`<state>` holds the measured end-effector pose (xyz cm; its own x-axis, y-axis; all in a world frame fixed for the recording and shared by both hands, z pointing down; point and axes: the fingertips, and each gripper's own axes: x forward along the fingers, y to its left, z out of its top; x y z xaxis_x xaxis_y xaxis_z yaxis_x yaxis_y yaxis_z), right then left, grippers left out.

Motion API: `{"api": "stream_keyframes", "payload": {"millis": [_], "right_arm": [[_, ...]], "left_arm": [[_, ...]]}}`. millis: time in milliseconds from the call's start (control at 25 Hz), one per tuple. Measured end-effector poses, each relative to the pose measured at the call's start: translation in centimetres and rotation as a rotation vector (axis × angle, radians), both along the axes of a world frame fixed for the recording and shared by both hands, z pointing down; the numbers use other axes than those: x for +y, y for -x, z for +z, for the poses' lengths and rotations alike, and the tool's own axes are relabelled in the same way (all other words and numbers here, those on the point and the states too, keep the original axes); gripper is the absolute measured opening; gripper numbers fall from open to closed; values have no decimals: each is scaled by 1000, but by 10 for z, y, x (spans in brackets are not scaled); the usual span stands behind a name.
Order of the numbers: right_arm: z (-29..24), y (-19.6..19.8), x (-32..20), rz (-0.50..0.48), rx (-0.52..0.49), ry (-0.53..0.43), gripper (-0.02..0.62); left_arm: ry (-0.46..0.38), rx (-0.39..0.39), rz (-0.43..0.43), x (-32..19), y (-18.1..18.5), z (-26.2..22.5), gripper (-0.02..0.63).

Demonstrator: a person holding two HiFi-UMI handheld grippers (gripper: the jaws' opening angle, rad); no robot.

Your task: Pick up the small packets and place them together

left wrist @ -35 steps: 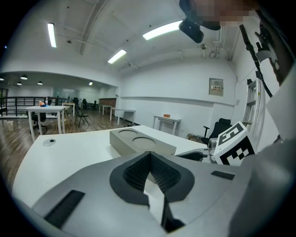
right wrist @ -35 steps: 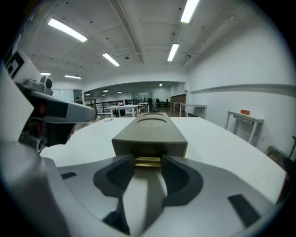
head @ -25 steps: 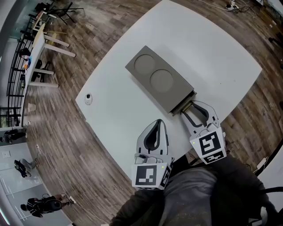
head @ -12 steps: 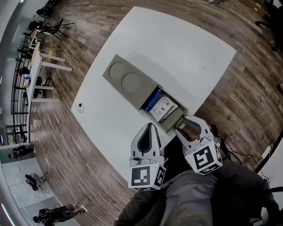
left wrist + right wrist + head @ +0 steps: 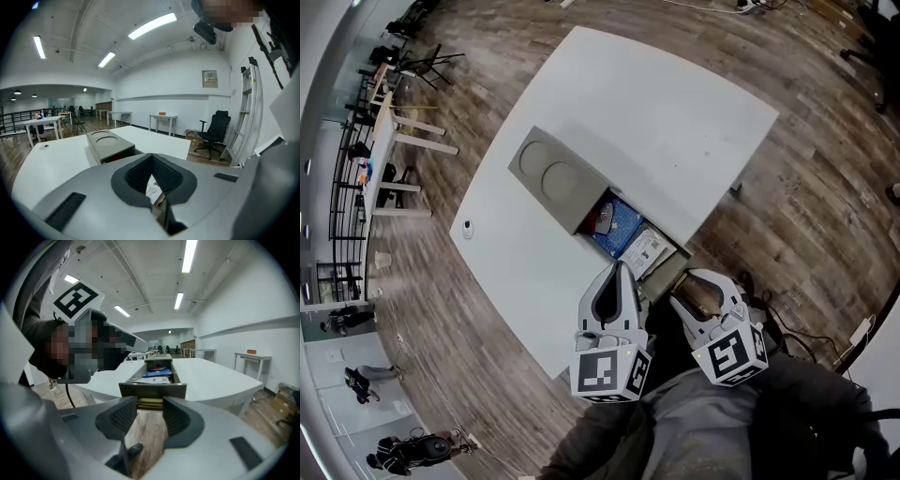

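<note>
Moved since a second back: drawer (image 5: 667,277) of the grey box (image 5: 548,178), shut then, half out at the midpoint, now pulled well out toward the person with contents exposed. Drawn back with it: right gripper (image 5: 689,286) on the drawer front. Pulled back alongside: left gripper (image 5: 616,269). Box apparently unmoved on the tabletop (image 5: 675,112).

Right gripper: jaws part-spread and pinching the brass-coloured handle (image 5: 150,403) on the drawer front. Left gripper: jaws pressed together at the tips, gripping nothing, tip just beside the drawer's left wall.

Packets all inside the drawer, lying against each other:
- blue packets (image 5: 619,223) mid-drawer
- white printed packet (image 5: 647,248) nearer the front
- red packet (image 5: 598,217) at the back, partly under the box top

Edges: box front sitting close to the tabletop's near edge, so drawer front overhanging it, with wood floor (image 5: 145,432) directly below the right jaws. Drawer walls low, packets reachable from above.

Room: broad white tabletop beyond the box and on both sides of it. Only other item a small round object (image 5: 469,227) near the left edge, well apart from the box. Person's torso close behind both grippers.
</note>
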<state>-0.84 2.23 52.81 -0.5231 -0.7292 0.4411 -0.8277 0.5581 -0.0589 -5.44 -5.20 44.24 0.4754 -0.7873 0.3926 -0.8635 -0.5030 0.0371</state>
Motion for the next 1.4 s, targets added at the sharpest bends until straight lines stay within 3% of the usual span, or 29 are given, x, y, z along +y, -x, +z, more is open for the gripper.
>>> {"api": "stream_keyframes", "payload": {"millis": [440, 680, 760, 1120, 1400], "right_arm": [[9, -11, 13, -42, -43, 2, 175], [10, -6, 18, -101, -136, 19, 190], [5, -9, 20, -132, -139, 26, 252], [-55, -22, 13, -163, -55, -82, 252], [-105, 18, -35, -224, 8, -179, 252]], "left_arm": [[13, -1, 2, -2, -16, 7, 3], [57, -3, 10, 6, -16, 21, 3], [45, 6, 22, 6, -21, 15, 3], [-44, 71, 25, -7, -20, -40, 3], [-142, 124, -15, -22, 16, -83, 3]]}}
